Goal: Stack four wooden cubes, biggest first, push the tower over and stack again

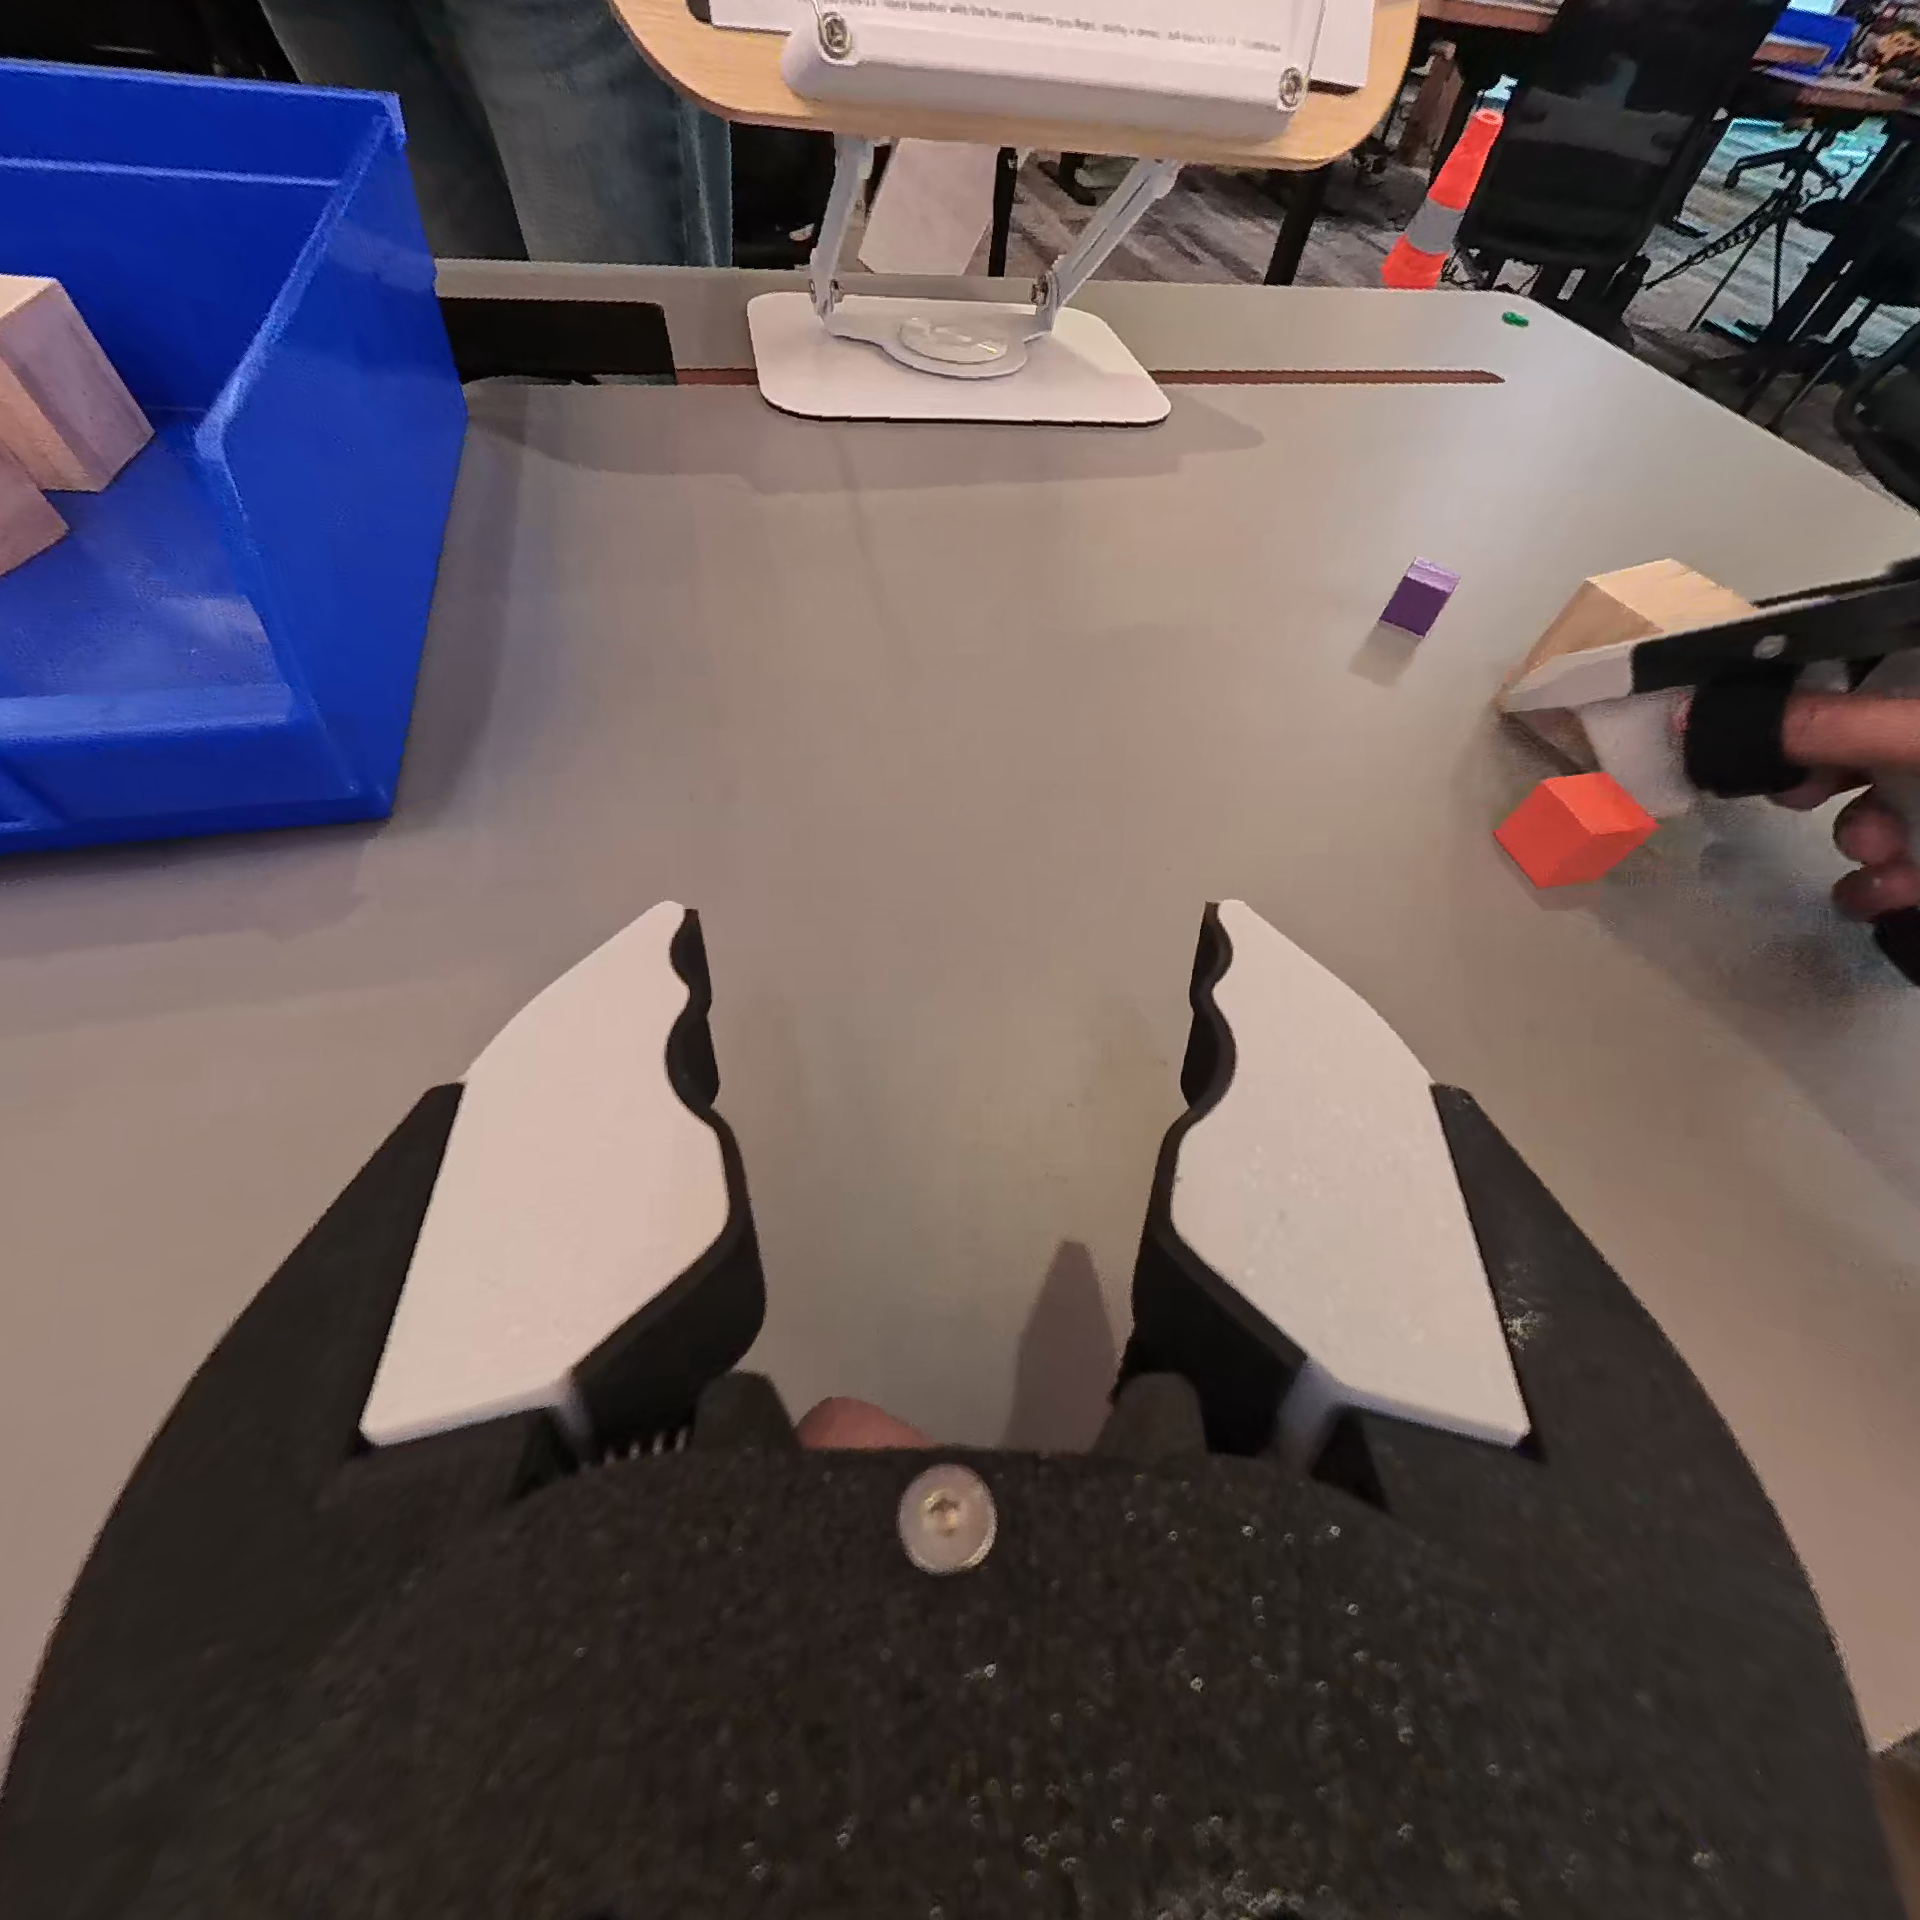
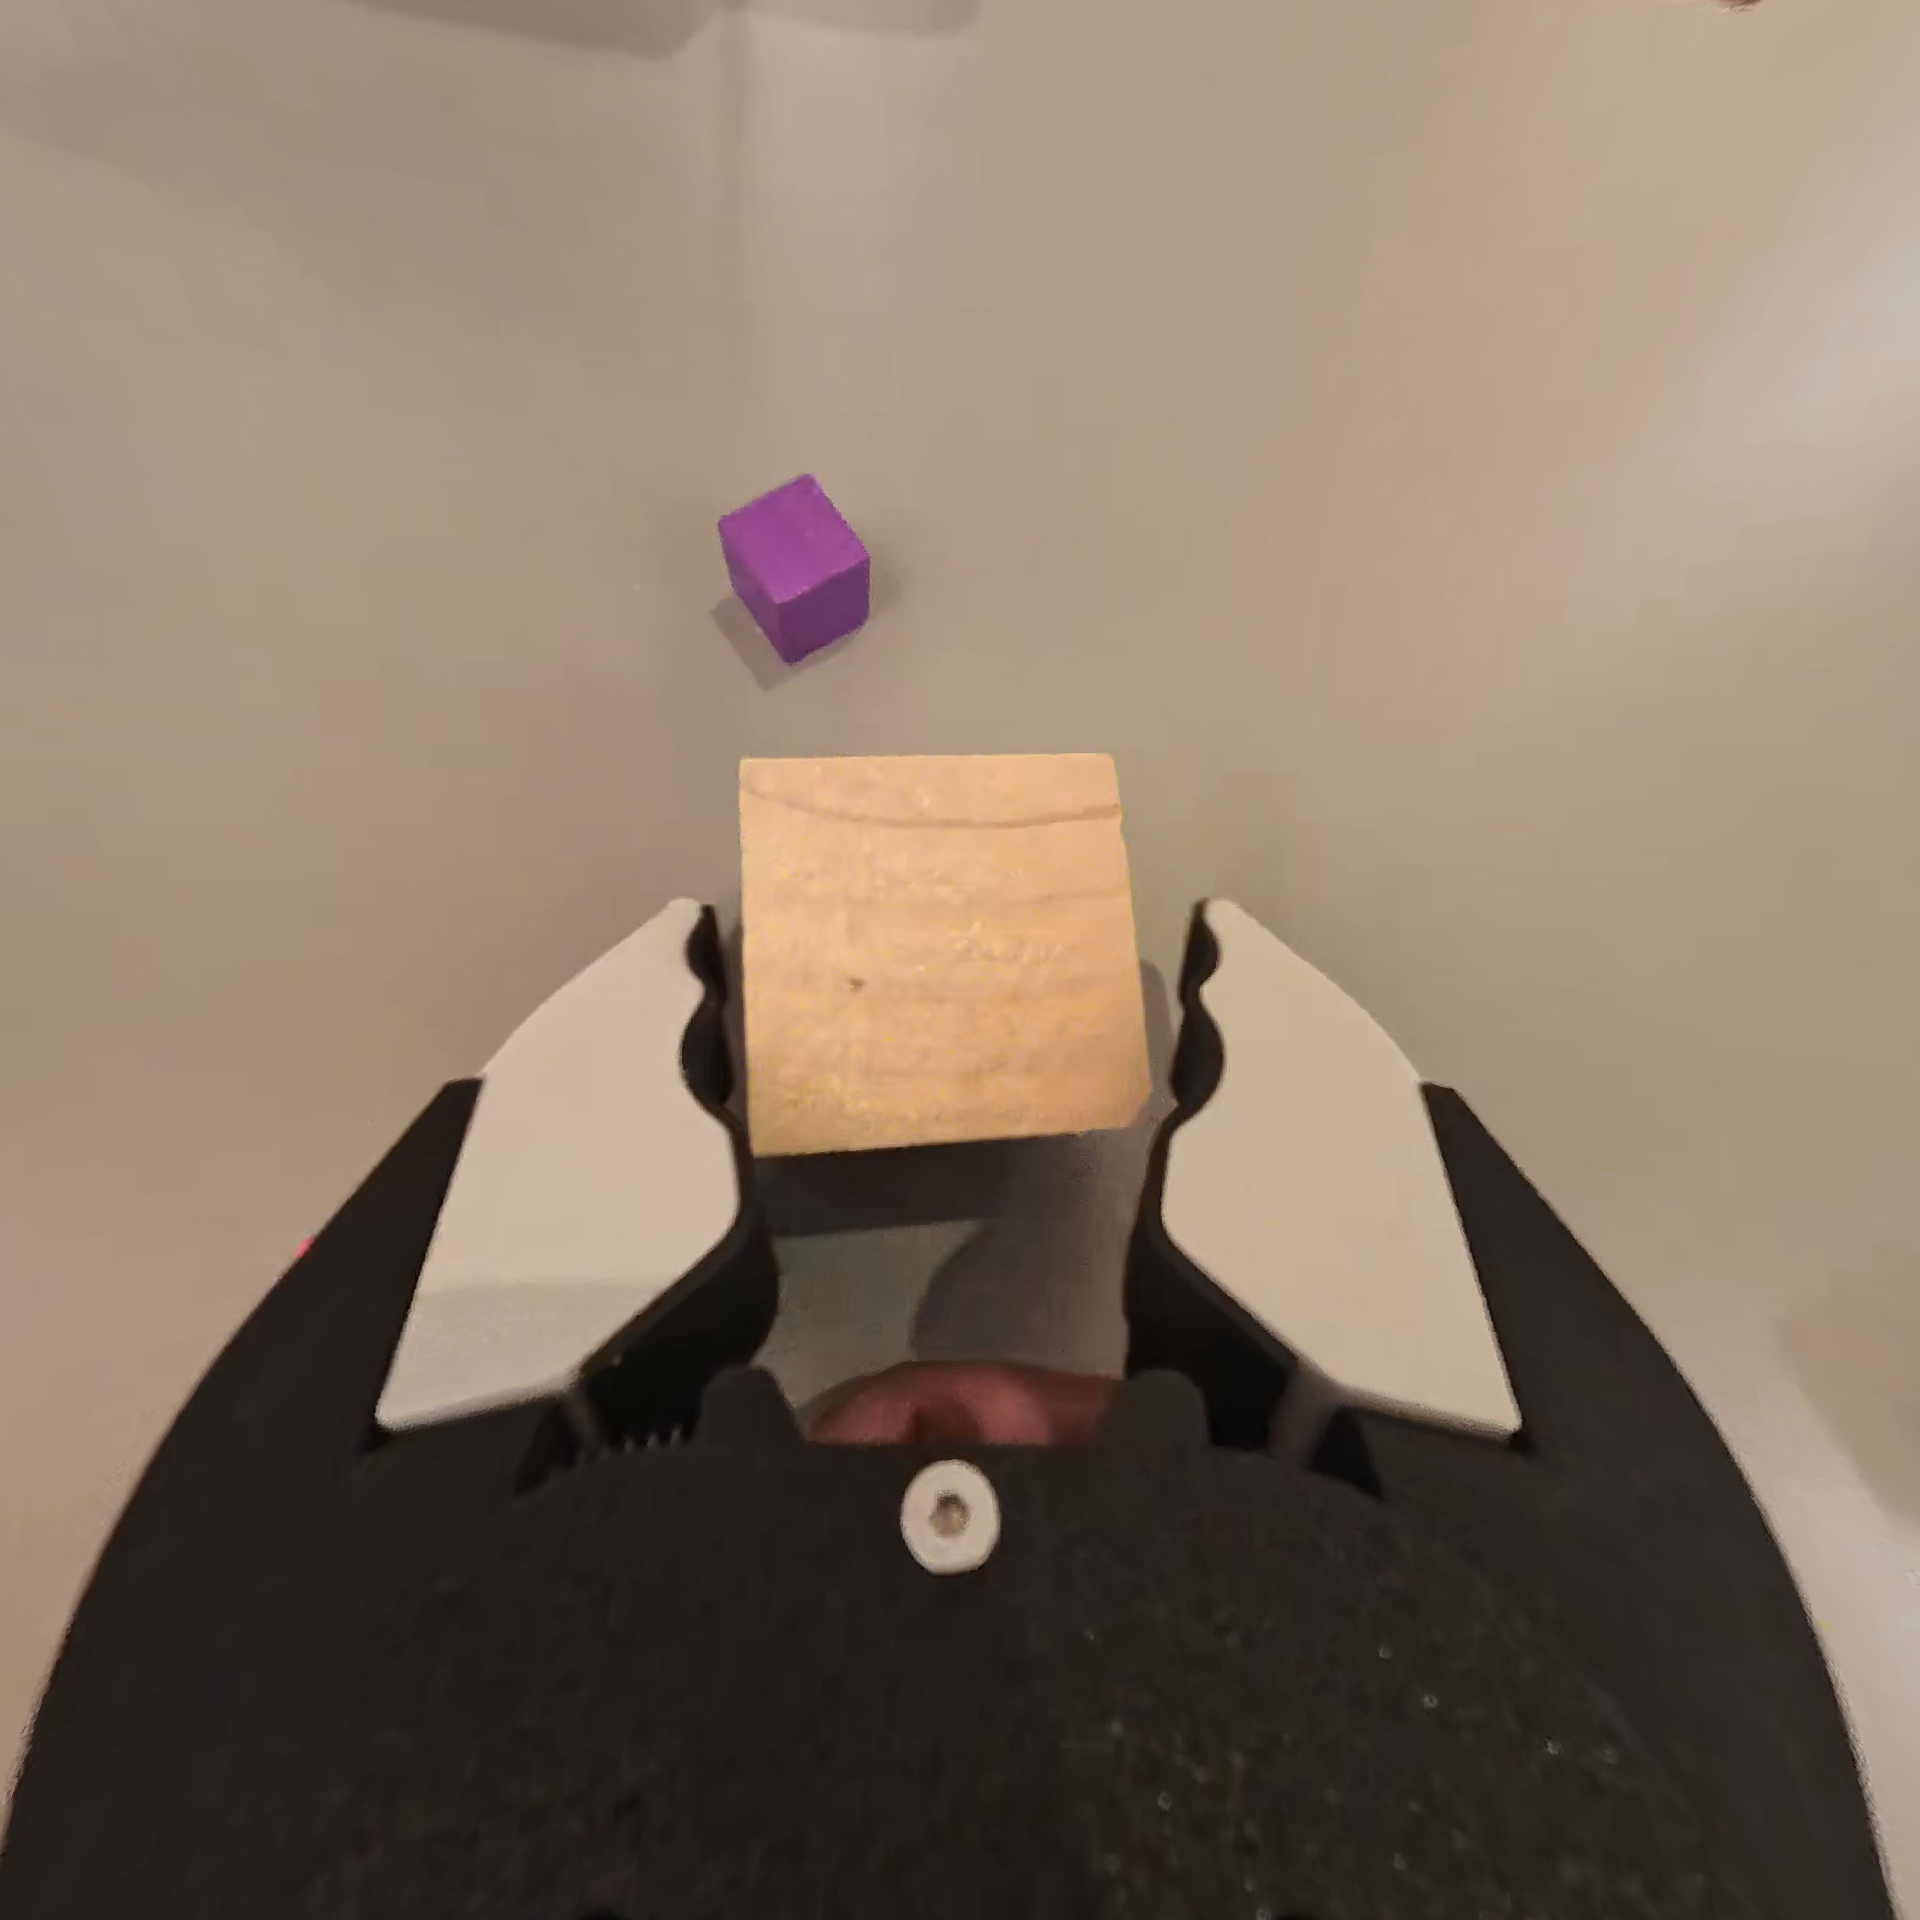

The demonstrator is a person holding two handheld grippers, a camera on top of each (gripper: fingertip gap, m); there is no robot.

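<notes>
I'm holding my right claw (image 2: 945, 997) spread around the plain wooden cube (image 2: 935, 966); my left claw (image 1: 951, 997) is hovering spread over bare surface (image 1: 935, 675).

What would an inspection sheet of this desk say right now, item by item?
Surface: grey table, mostly bare.
Job's things: plain wooden cube standing between the right tool's fingers; purple cube beyond it; orange cube beside the wooden one; no tower built.
Clutter: blue bin at left with pale wooden blocks inside; white stand at the far edge.
Grippers: left tool open, empty, over bare table; right tool open, straddling the wooden cube, small gaps either side.
Cables: nothing seen on the table.
Surroundings: orange traffic cone, chairs, other desks.
</notes>
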